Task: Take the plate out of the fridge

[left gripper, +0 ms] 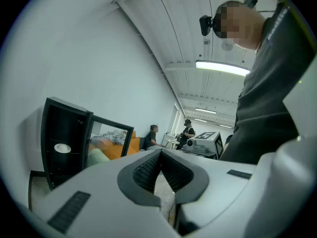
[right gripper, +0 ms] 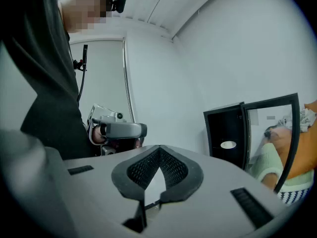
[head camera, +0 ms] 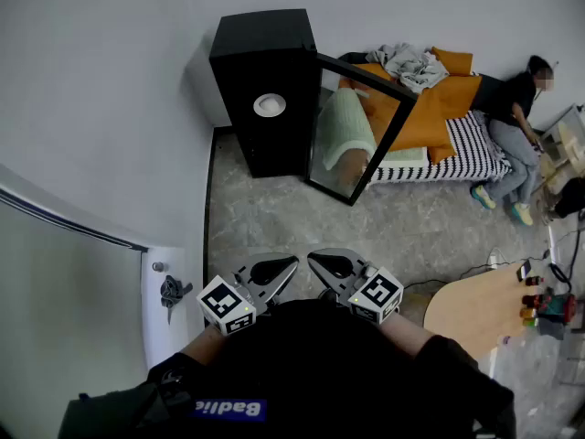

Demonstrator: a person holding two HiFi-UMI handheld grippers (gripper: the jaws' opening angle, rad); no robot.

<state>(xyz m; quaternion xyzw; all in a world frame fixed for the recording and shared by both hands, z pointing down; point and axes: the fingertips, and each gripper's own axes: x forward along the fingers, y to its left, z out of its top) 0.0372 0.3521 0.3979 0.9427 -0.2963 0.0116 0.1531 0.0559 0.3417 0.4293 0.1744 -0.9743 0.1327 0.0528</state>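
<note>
A black mini fridge (head camera: 263, 85) stands against the far wall with its glass door (head camera: 358, 133) swung open to the right. A white plate (head camera: 270, 105) lies on a shelf inside, also seen as the plate (left gripper: 62, 148) in the left gripper view and the plate (right gripper: 228, 145) in the right gripper view. My left gripper (head camera: 292, 261) and right gripper (head camera: 313, 255) are held close to my chest, tips nearly touching, well short of the fridge. Both are shut and hold nothing: the left gripper (left gripper: 160, 153) and right gripper (right gripper: 159, 148) show their pads meeting at the tips.
A bed (head camera: 437, 117) with an orange blanket and striped mattress sits right of the fridge, and a person (head camera: 515, 122) is seated at its end. A round wooden table (head camera: 475, 305) with small items is at my lower right. A white door with a handle (head camera: 171, 290) is at my left.
</note>
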